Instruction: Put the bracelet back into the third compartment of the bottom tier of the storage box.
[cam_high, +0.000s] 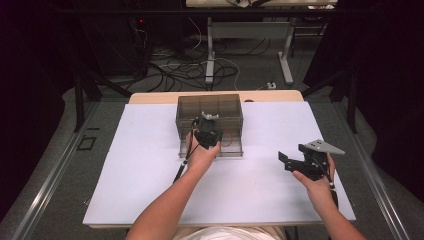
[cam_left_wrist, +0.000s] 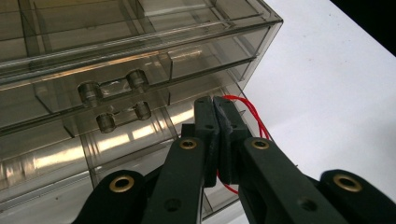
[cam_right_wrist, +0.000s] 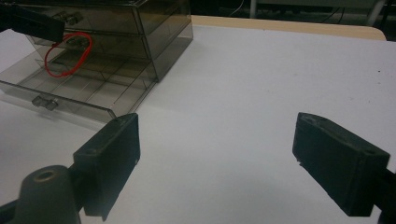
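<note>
Nearest the person, the white sheet covers most of the table, w/ both forearms coming in over its near edge. Right hand holds the right gripper just above the sheet's right part, well apart from the box; in the right gripper view its jaws stand wide open w/ nothing between them, only bare white sheet.

Further in, the left hand holds the left gripper at the front of the smoky clear drawer box, which sits near the sheet's far-middle. In the left gripper view the jaws are pressed together, pinching a thin red loop, prob a rubber band or wire; can't tell which. The loop hangs off the jaw tips over the bottom drawer, which is pulled out toward the person and split into compartments. Which compartment the loop is above can't be told. In the right gripper view the loop shows in front of the box's upper drawers, which are shut.

Past the box, a strip of the wooden tabletop shows beyond the sheet, then floor w/ tangled cables and white desk legs
</note>
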